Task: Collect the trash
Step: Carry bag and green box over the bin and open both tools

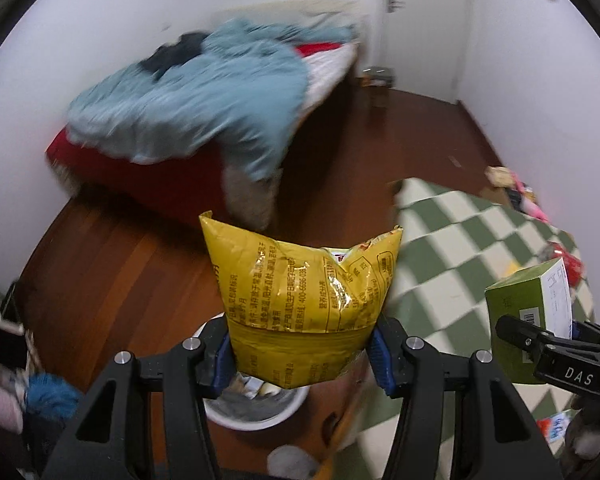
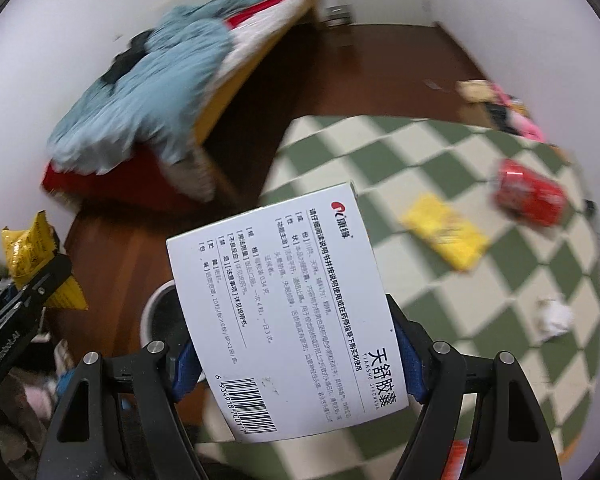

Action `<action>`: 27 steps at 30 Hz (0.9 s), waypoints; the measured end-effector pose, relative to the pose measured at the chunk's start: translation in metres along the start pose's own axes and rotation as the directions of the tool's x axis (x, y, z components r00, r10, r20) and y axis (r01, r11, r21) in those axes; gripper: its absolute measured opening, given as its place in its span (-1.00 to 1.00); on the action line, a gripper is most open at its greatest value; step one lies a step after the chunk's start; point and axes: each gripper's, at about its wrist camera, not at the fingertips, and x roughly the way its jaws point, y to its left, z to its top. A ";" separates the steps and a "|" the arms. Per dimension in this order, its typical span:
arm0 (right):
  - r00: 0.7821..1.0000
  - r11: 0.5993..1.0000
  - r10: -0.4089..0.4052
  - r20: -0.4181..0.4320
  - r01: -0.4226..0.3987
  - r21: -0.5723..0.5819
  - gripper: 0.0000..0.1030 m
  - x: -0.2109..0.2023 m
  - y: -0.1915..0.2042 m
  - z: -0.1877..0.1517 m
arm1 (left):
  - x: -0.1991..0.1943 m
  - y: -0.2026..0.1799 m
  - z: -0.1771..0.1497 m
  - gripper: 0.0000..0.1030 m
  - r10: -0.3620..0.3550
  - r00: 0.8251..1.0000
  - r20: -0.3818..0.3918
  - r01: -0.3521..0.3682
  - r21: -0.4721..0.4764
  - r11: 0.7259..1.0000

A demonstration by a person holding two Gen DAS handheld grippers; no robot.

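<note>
My left gripper [image 1: 302,354] is shut on a crumpled yellow snack bag [image 1: 304,292] and holds it above a white trash bin [image 1: 256,412] on the wooden floor. My right gripper [image 2: 296,364] is shut on a white and green medicine box [image 2: 284,304], held over the same bin [image 2: 156,312]. The box also shows at the right of the left wrist view [image 1: 528,312]. The snack bag shows at the left of the right wrist view [image 2: 32,252]. A red can [image 2: 528,192], a yellow wrapper [image 2: 444,236] and crumpled white paper [image 2: 554,318] lie on the checkered rug [image 2: 400,152].
A bed with a blue blanket [image 1: 196,92] stands at the back left against the wall. Pink and tan clutter [image 2: 496,104] lies by the right wall. Clothes and slippers [image 1: 32,400] lie at the lower left. A small wrapper [image 1: 552,428] lies on the rug near me.
</note>
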 end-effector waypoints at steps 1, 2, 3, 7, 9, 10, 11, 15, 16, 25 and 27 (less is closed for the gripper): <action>1.000 1.000 0.016 -0.015 -0.016 -0.017 0.54 0.011 0.018 -0.002 | 0.005 0.012 -0.003 0.00 0.010 1.000 -0.013 -0.010 -0.015 1.000; 0.999 0.999 0.031 -0.033 -0.032 -0.032 0.54 0.022 0.034 -0.005 | 0.016 0.031 -0.009 0.00 0.019 0.999 -0.039 -0.020 -0.043 0.999; 0.998 0.998 0.045 -0.051 -0.047 -0.043 0.54 0.033 0.048 -0.008 | 0.022 0.043 -0.013 0.00 0.016 0.998 -0.061 -0.020 -0.066 0.998; 0.988 0.993 0.073 -0.136 -0.084 -0.084 0.54 0.087 0.100 -0.021 | 0.067 0.092 -0.032 0.00 -0.058 0.980 -0.191 0.020 -0.194 0.981; 0.981 0.991 0.080 -0.177 -0.097 -0.090 0.54 0.112 0.118 -0.030 | 0.095 0.112 -0.043 0.00 -0.101 0.963 -0.250 0.035 -0.253 0.967; 0.977 0.991 0.081 -0.199 -0.101 -0.091 0.54 0.125 0.126 -0.033 | 0.104 0.119 -0.048 0.00 -0.112 0.957 -0.269 0.038 -0.266 0.963; 0.972 0.991 0.079 -0.223 -0.102 -0.091 0.54 0.140 0.135 -0.038 | 0.114 0.125 -0.053 0.00 -0.122 0.950 -0.286 0.038 -0.283 0.958; 0.951 0.991 0.061 -0.304 -0.093 -0.093 0.54 0.193 0.154 -0.049 | 0.155 0.144 -0.070 0.02 -0.135 0.920 -0.368 0.015 -0.312 0.950; 0.944 0.991 0.051 -0.327 -0.087 -0.098 0.54 0.209 0.159 -0.053 | 0.163 0.148 -0.074 0.05 -0.129 0.914 -0.386 0.000 -0.316 0.949; 0.890 0.990 -0.003 -0.455 -0.060 -0.125 0.54 0.303 0.180 -0.070 | 0.203 0.181 -0.095 0.95 -0.093 0.877 -0.471 -0.086 -0.344 0.935; 0.876 0.991 -0.004 -0.483 -0.063 -0.122 0.60 0.316 0.182 -0.072 | 0.204 0.185 -0.096 0.95 -0.098 0.874 -0.475 -0.088 -0.354 0.931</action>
